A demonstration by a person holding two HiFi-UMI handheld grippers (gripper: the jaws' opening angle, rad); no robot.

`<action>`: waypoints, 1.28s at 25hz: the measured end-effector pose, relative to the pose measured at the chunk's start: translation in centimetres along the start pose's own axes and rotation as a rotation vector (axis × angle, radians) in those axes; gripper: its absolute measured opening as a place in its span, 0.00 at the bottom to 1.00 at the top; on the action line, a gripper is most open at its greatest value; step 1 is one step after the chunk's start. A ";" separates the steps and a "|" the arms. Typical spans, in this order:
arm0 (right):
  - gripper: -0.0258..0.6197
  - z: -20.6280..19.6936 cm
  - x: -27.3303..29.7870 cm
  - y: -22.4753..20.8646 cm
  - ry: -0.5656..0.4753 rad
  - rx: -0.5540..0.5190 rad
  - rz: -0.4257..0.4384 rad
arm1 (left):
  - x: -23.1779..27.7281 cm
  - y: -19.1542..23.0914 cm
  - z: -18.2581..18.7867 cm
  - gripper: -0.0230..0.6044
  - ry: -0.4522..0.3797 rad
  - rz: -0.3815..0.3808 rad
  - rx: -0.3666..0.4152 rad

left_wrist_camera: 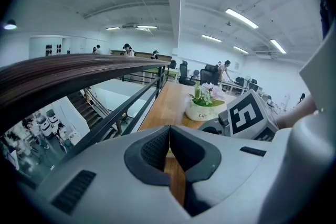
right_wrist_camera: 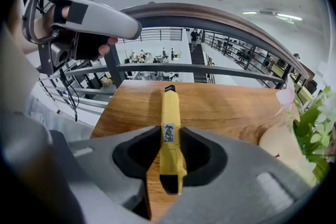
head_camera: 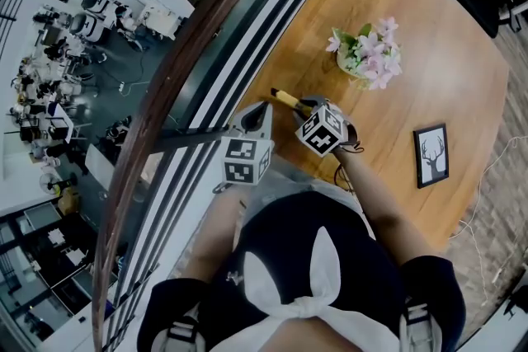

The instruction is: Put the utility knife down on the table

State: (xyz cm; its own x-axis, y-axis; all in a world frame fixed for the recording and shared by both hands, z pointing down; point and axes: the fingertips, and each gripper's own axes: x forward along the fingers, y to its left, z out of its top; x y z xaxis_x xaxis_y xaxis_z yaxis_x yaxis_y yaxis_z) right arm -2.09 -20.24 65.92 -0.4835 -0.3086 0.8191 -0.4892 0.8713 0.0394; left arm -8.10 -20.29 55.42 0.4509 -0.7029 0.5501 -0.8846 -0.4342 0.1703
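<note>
A yellow utility knife (right_wrist_camera: 169, 134) with a black tip sticks out forward between the jaws of my right gripper (right_wrist_camera: 169, 140), which is shut on its body. In the head view the knife (head_camera: 288, 99) juts out over the near left corner of the wooden table (head_camera: 429, 70), ahead of the right gripper (head_camera: 307, 105). My left gripper (head_camera: 262, 113) hangs just left of the right one, by the railing. In the left gripper view its jaws (left_wrist_camera: 170, 145) are pressed together with nothing between them.
A white pot of pink flowers (head_camera: 369, 55) stands on the table beyond the knife, close to the right gripper. A small framed deer picture (head_camera: 431, 155) lies at the right. A dark railing (head_camera: 198, 70) with a wooden handrail borders the table's left edge, above a drop to a lower floor.
</note>
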 end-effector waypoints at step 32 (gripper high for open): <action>0.25 -1.3 1.8 0.3 0.080 -0.007 0.060 | 0.5 -0.6 0.2 0.07 0.009 -0.023 0.038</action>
State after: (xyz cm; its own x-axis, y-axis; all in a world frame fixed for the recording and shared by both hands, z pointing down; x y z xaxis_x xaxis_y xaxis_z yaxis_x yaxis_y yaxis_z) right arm -2.16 -20.08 68.11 -0.4520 -0.2244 0.8633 -0.4558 0.8900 -0.0073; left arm -7.33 -20.46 55.39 0.4699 -0.6876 0.5535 -0.8687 -0.4715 0.1518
